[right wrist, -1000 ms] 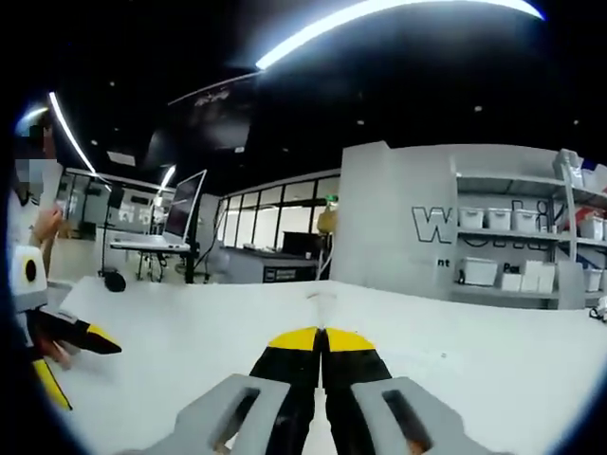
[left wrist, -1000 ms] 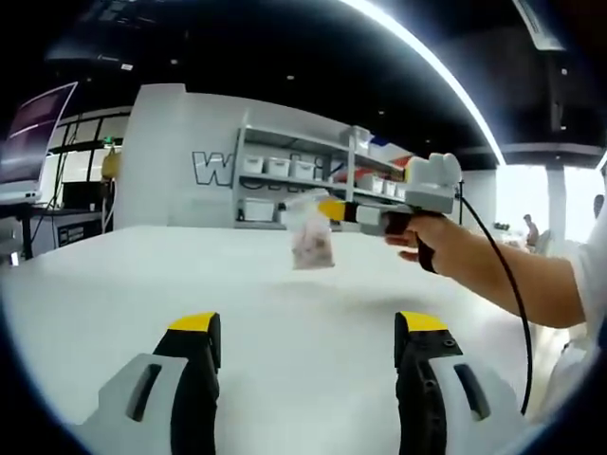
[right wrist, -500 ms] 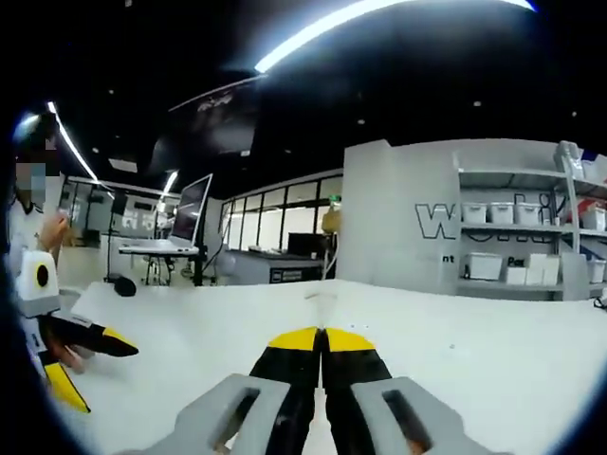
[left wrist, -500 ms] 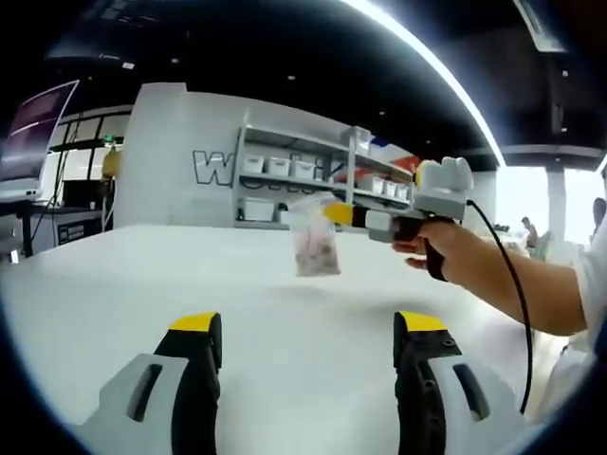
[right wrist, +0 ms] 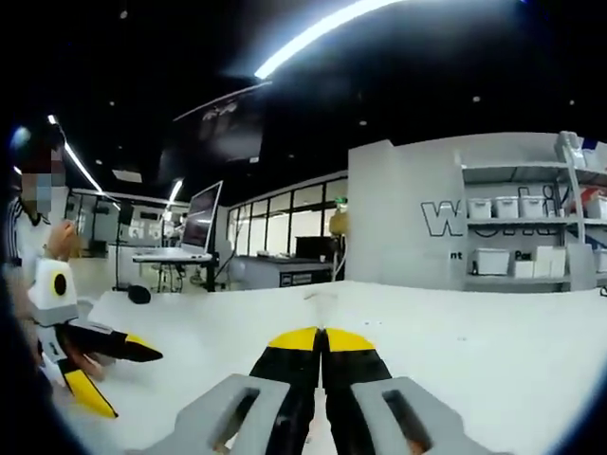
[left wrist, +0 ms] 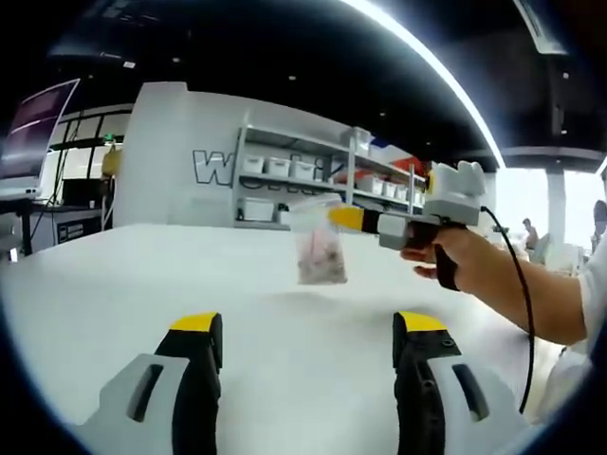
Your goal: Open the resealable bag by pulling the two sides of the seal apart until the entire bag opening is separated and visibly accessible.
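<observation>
In the left gripper view a small clear resealable bag (left wrist: 320, 253) with pinkish contents hangs in the air above the white table (left wrist: 142, 275). My right gripper (left wrist: 347, 218) comes in from the right, held by a hand (left wrist: 458, 254), and is shut on the bag's top edge. My left gripper (left wrist: 305, 327) stands wide open low in that view, short of the bag, with nothing between its jaws. In the right gripper view my right gripper (right wrist: 322, 337) has its yellow tips pressed together, and the bag hanging from it is hidden. The open left gripper (right wrist: 116, 375) shows at the far left.
The white table (right wrist: 474, 341) stretches wide under both grippers. Behind it stands a wall with large lettering and shelves (left wrist: 294, 185) holding white bins. A monitor (right wrist: 202, 213) on a desk stands at the back left. A person (right wrist: 43, 223) shows at the left rim.
The right gripper with the bag has drifted a little to the right in the left gripper view. The left gripper stands further into the right gripper view. Both jaw states are unchanged.
</observation>
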`<state>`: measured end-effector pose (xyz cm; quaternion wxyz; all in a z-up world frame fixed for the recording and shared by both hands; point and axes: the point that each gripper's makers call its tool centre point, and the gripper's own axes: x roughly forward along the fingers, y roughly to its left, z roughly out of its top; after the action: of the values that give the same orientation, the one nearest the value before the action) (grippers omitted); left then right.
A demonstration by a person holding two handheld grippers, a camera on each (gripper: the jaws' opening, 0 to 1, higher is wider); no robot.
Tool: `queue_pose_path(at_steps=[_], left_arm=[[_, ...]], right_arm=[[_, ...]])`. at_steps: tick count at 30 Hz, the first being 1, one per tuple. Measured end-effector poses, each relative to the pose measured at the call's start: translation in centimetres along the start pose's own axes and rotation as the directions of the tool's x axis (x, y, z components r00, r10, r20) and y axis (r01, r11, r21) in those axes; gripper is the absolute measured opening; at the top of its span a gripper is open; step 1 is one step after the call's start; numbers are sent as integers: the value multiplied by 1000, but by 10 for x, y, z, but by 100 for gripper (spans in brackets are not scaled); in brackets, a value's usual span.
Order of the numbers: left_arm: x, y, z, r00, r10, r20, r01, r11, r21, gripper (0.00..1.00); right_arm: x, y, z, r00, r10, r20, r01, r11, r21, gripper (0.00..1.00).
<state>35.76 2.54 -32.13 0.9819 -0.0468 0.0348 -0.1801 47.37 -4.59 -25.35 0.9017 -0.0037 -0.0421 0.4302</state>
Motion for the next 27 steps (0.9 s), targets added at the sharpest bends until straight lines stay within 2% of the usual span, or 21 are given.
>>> queue_pose_path(at_steps=[27], left_arm=[[-1, 0, 0, 1000, 3, 1, -3, 1000, -4, 72]], right_arm=[[-15, 30, 1, 998, 56, 13, -56, 998, 39, 0]])
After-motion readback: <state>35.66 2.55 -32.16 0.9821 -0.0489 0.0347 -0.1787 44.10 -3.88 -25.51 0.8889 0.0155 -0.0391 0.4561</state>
